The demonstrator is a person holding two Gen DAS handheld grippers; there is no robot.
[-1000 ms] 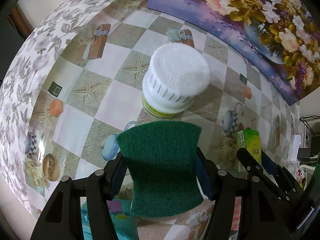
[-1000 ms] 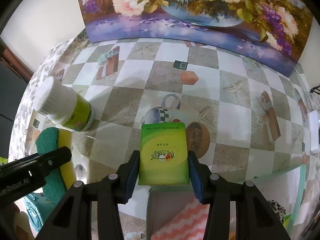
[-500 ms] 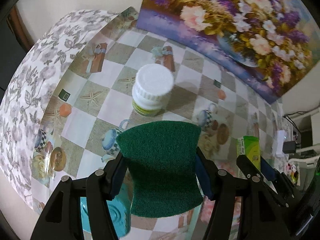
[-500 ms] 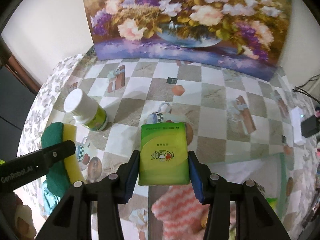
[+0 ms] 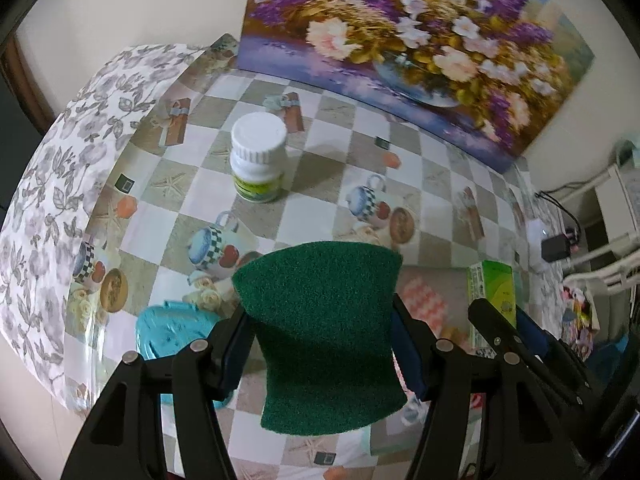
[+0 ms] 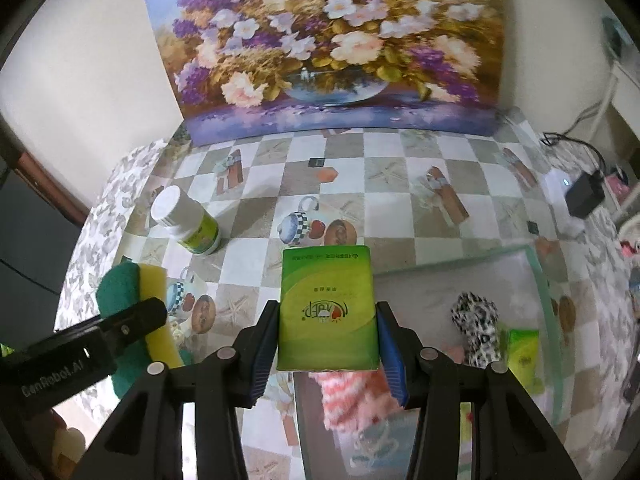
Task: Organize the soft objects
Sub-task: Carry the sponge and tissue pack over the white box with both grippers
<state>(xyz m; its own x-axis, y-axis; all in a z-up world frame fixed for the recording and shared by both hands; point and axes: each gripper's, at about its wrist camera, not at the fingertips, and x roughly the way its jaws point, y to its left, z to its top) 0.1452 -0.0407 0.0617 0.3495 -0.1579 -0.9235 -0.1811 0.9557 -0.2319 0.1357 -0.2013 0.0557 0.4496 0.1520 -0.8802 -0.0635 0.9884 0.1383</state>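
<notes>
Checked counter (image 5: 328, 128) below; left gripper (image 5: 320, 344) squeezes the sponge (image 5: 324, 332), right gripper (image 6: 328, 344) squeezes the pack (image 6: 328, 312), which could slip out and miss the tray (image 6: 536, 280)

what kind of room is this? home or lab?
Most likely a home, perhaps a dining or kitchen table: a patterned oilcloth tablecloth, a floral painting leaning on the wall, and a charger with cables at the edge.

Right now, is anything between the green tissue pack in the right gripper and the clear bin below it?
Nothing visible blocks it. The right gripper holds the tissue pack above the clear bin, whose top is open. Inside lie a pink cloth, a spotted cloth and another green pack.
</notes>
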